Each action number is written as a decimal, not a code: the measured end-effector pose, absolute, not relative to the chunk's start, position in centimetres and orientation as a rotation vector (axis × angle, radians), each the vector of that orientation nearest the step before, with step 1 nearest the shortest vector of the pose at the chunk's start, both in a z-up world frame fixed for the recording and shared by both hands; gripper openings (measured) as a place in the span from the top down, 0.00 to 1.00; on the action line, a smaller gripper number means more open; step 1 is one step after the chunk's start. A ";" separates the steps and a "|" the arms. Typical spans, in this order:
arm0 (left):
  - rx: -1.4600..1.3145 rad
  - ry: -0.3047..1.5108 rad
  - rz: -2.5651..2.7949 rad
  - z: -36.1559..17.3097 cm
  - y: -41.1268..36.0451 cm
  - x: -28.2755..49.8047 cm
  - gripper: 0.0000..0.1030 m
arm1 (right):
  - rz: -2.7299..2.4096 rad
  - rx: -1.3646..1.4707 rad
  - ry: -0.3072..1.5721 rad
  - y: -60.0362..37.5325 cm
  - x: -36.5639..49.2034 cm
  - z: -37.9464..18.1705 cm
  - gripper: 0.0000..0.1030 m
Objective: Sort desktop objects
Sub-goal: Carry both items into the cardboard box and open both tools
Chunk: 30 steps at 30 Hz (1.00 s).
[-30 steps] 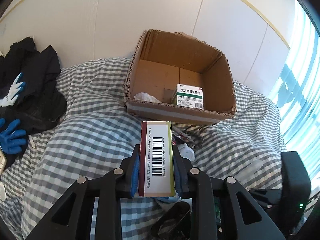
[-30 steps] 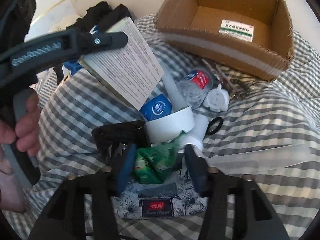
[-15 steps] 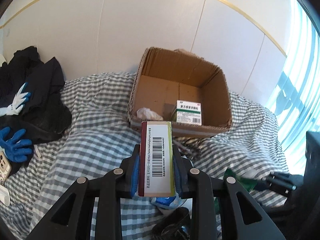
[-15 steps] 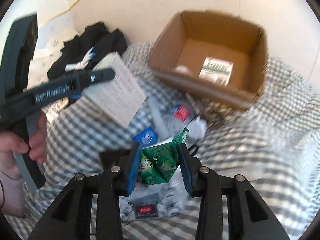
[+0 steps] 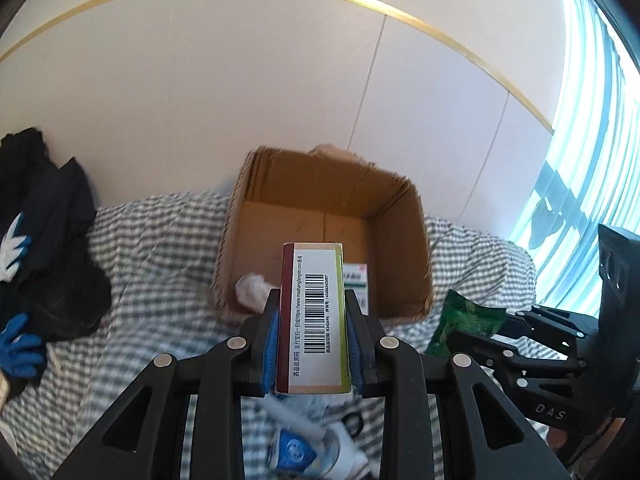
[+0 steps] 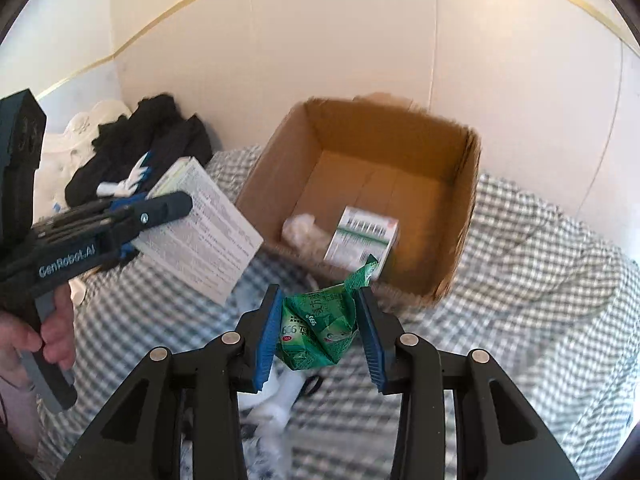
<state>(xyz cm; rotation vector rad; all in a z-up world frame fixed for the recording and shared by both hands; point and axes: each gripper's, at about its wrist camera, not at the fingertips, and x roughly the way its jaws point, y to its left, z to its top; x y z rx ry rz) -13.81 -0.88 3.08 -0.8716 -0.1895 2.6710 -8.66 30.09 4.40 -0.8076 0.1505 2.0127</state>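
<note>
Left wrist view: left gripper (image 5: 312,322) clamped on a barcode-labelled medicine box (image 5: 313,317), held upright in front of the open cardboard box (image 5: 256,216) on the checked bedcover (image 5: 160,264). Inside the carton, a crumpled white tissue (image 5: 251,287) and a green-and-white medicine pack (image 5: 358,280), half hidden. To the right, right gripper (image 5: 472,326) pinching a green sachet (image 5: 466,316). Black clothing (image 5: 52,240) and blue gloves (image 5: 20,346) at far left. Right wrist view: right gripper (image 6: 318,334) closed on the crumpled green sachet (image 6: 318,330), raised just short of the cardboard box (image 6: 460,216). Left gripper (image 6: 160,210) at left, gripping the medicine box (image 6: 200,236) by its edge, a hand (image 6: 44,336) on its handle.
</note>
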 end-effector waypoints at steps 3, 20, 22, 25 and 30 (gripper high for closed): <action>-0.835 -0.188 2.672 3.9 -0.2 -15.5 0.72 | 1.998 -0.786 0.123 31.7 -9.0 5.6 0.64; -0.835 -0.150 2.707 1.3 2.2 -27.0 0.72 | 1.932 -0.773 0.149 44.8 -10.1 6.6 0.64; -0.847 -0.137 2.707 0.6 2.6 -28.2 0.72 | 1.921 -0.777 0.138 45.9 -10.4 6.8 0.64; -0.853 -0.123 2.704 0.0 3.3 -29.7 0.72 | 1.891 -0.799 0.111 47.8 -11.0 6.8 0.64; -0.849 -0.051 2.694 -0.8 4.6 -32.4 0.72 | 1.848 -0.834 0.057 50.1 -12.3 6.3 0.64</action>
